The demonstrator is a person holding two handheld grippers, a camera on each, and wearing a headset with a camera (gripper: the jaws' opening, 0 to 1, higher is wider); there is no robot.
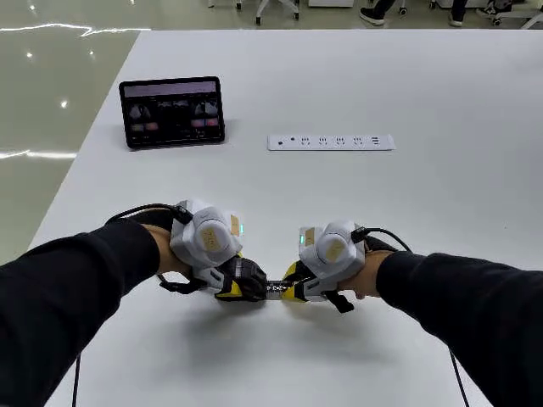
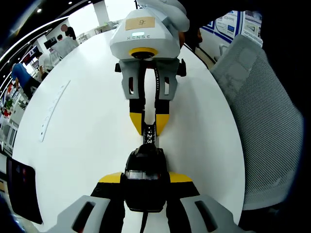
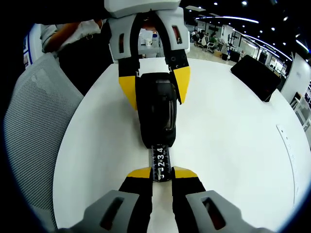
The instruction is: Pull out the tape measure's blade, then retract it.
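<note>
**Blade barely out; most of the pull and the whole retract left**

Gripped the tape measure's black case with the left gripper, jaws closed snug on its two sides. Pinched the blade near its tip with the right gripper, jaws almost together on the thin strip. Held the two grippers nose to nose, close together, low over the white table toward 6 o'clock in the head view. Exposed only a short run of blade between the case and the right jaws, with just the first few numerals legible. Judged the pull as barely begun: far more blade to draw out, then the full retract to do. Left the tablet at 11 o'clock and the power strip at 12 o'clock, both well apart from the work.
</note>
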